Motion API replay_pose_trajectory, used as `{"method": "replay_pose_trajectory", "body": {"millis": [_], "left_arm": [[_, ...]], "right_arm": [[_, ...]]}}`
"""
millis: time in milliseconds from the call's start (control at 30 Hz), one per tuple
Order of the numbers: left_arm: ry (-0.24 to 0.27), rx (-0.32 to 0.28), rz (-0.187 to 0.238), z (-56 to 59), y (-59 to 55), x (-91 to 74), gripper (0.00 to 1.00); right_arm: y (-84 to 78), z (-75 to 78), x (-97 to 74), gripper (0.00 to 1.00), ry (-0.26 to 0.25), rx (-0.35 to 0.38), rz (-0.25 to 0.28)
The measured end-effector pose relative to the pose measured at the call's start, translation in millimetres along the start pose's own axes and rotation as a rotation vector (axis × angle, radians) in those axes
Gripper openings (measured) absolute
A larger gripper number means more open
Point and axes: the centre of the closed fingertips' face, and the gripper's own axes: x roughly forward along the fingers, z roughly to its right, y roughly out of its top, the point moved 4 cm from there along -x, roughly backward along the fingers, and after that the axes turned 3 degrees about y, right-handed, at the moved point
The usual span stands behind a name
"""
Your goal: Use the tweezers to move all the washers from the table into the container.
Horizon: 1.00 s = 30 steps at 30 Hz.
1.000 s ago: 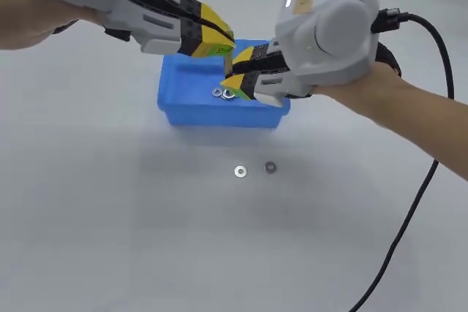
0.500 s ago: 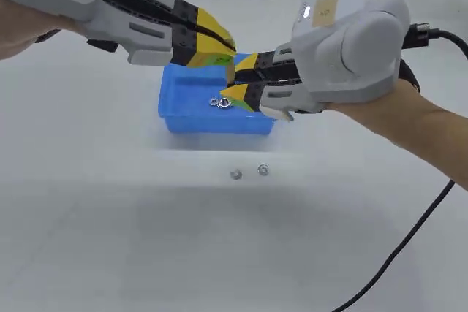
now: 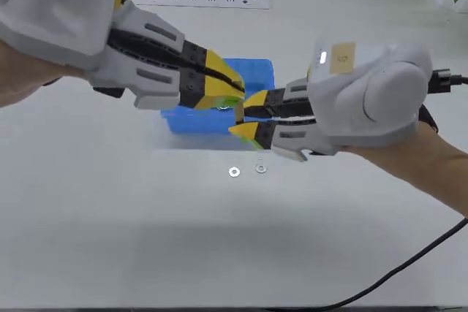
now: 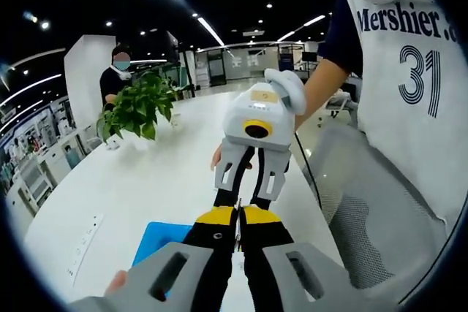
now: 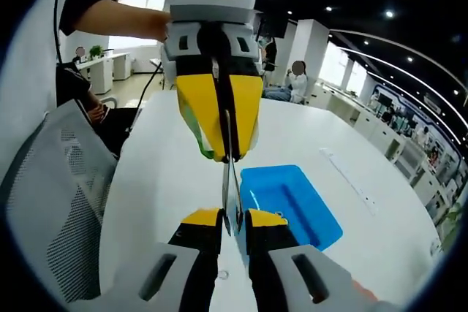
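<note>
blue plastic made the container [image 3: 252,74], and it sat on the white table [image 3: 110,217] just behind the two claws. the left gripper [image 3: 235,97] came in from one side and the right gripper [image 3: 238,122] from the other. their yellow tips met nose to nose, up above the table.

both claws were squeezed nearly closed, with only a thin slit left. the tweezers [image 5: 231,188] were pinched in that slit. in the right gripper view they looked like one thin metal strip going straight from one claw into the other. so the long way of the tweezers ran from claw to claw, across the bench. i could not tell which end was the pointy one.

one washer [image 3: 233,172] and another washer [image 3: 261,169] lay flat on the table, close together but apart. they were outside the container, on the person's side of the claws and lower than the tips. the right gripper looked a bit nearer to them. i think the tweezers had to tip down toward them next.
</note>
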Motion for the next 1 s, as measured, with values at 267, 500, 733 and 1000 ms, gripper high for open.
{"method": "replay_pose_trajectory", "body": {"millis": [267,500,733,1000], "left_arm": [[-0.016,-0.078,0.005,18.4,-19.3,9.9,0.07],[-0.022,-0.118,-0.015,18.2,-35.4,15.3,0.07],[-0.014,-0.130,-0.036,9.4,-47.3,18.5,0.06],[-0.014,-0.136,-0.043,6.6,-52.9,20.5,0.06]], "right_arm": [[-21.8,-14.6,8.1,0.14,0.029,0.032,-0.028],[-35.4,-21.2,18.5,0.14,0.061,0.056,-0.051],[-43.2,-19.3,26.4,0.14,0.080,0.082,-0.058],[-47.9,-15.8,31.5,0.14,0.083,0.094,-0.059]]}}
